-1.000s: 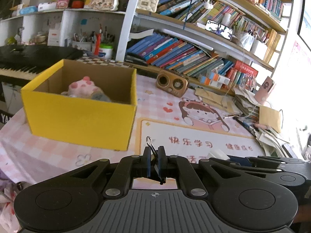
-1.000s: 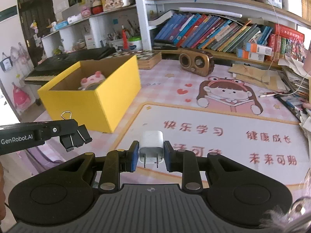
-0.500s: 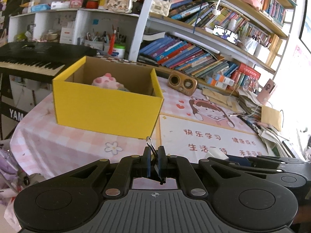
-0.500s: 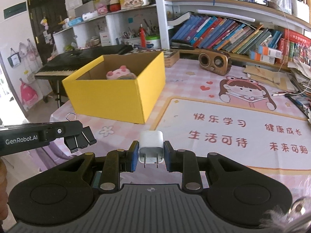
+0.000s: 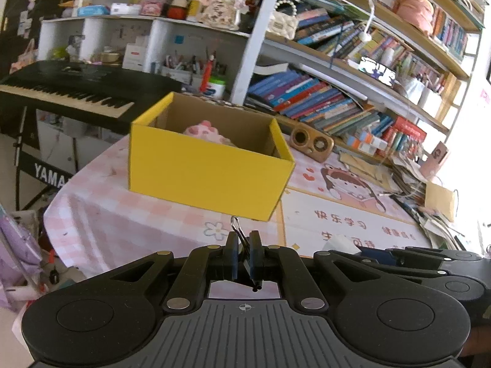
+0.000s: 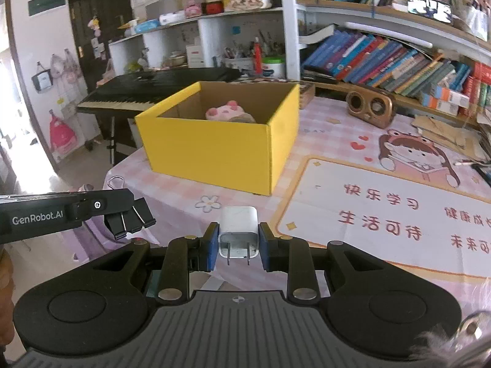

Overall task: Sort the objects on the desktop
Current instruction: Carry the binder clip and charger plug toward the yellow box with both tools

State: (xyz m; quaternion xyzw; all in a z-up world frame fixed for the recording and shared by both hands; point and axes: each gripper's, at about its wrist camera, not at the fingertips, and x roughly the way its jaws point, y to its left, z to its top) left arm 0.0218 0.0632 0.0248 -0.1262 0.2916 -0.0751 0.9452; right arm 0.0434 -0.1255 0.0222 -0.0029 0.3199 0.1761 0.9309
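1. Bookshelves (image 5: 353,104) crammed with leaning books fill the upper right of the left wrist view, and a black keyboard (image 5: 61,89) stands at the left edge.
2. Across the middle lies the table (image 5: 129,214) under a pink checked cloth, with a printed mat (image 5: 353,224) at the right carrying a cartoon girl and red characters.
3. At the centre of this view a yellow box (image 5: 208,171) sits open on the cloth; a pink plush toy (image 5: 202,130) shows inside above its near wall.
4. A small brown speaker (image 5: 311,144) stands just right of the box, near the shelves.
5. At bottom centre the left gripper (image 5: 244,253) has its jaws closed narrowly on a black binder clip (image 5: 242,247), whose wire loop sticks up above them.
6. In the right wrist view the same shelves (image 6: 383,61) run along the top right, with a dark door (image 6: 101,21) at upper left.
7. The box (image 6: 221,150) sits in the centre, the toy (image 6: 225,112) inside it, and the speaker (image 6: 369,105) is to its right.
8. At bottom centre the right gripper (image 6: 238,245) holds a white charger plug (image 6: 238,230) between its blue pads, prongs pointing toward the camera.
9. At the left edge the other gripper (image 6: 122,214) reaches in with the clip (image 6: 130,222) pinched at its tip, above the cloth's edge and well short of the box.
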